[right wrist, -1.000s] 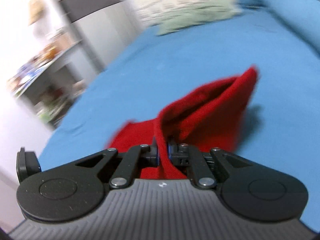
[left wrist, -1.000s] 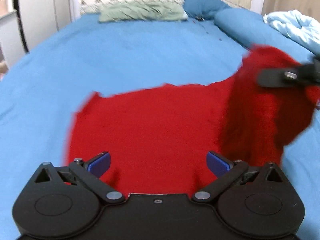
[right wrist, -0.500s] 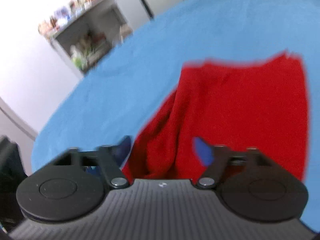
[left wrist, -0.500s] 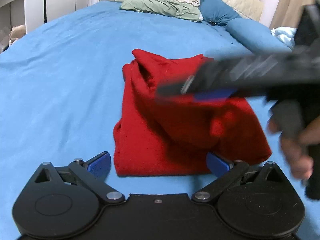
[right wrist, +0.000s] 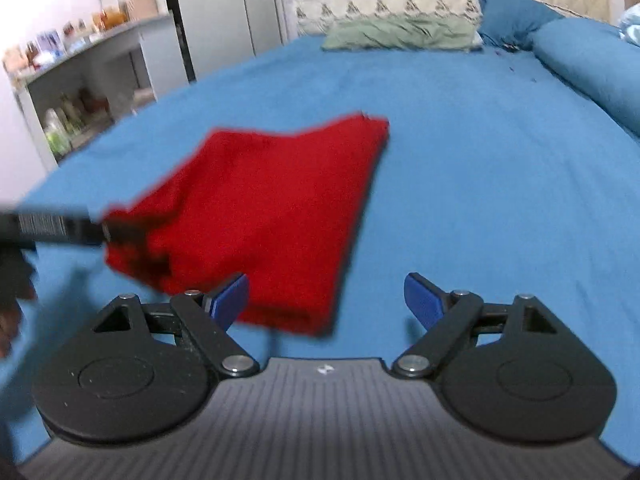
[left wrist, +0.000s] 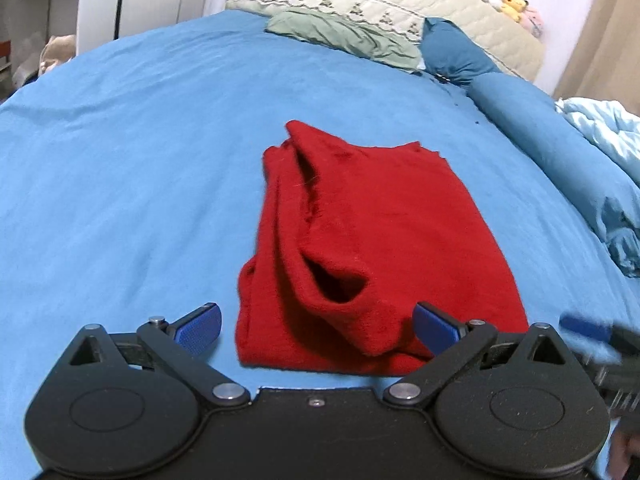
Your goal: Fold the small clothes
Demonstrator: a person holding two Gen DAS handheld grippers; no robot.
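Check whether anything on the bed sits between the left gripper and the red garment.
Nothing visible does. The left gripper is open right at the near edge of the red garment, with only bare blue sheet around it. The right gripper, also open, is off to the side.

No words, brand names or numbers can be read anywhere. The one sign is a small pale emblem (right wrist: 322,369) stamped on the ribbed grey housing of the right tongs, at six o'clock in the right wrist view, too small to make out. The things on the shelf (right wrist: 80,46) at ten o'clock are blurred, their labels unreadable.
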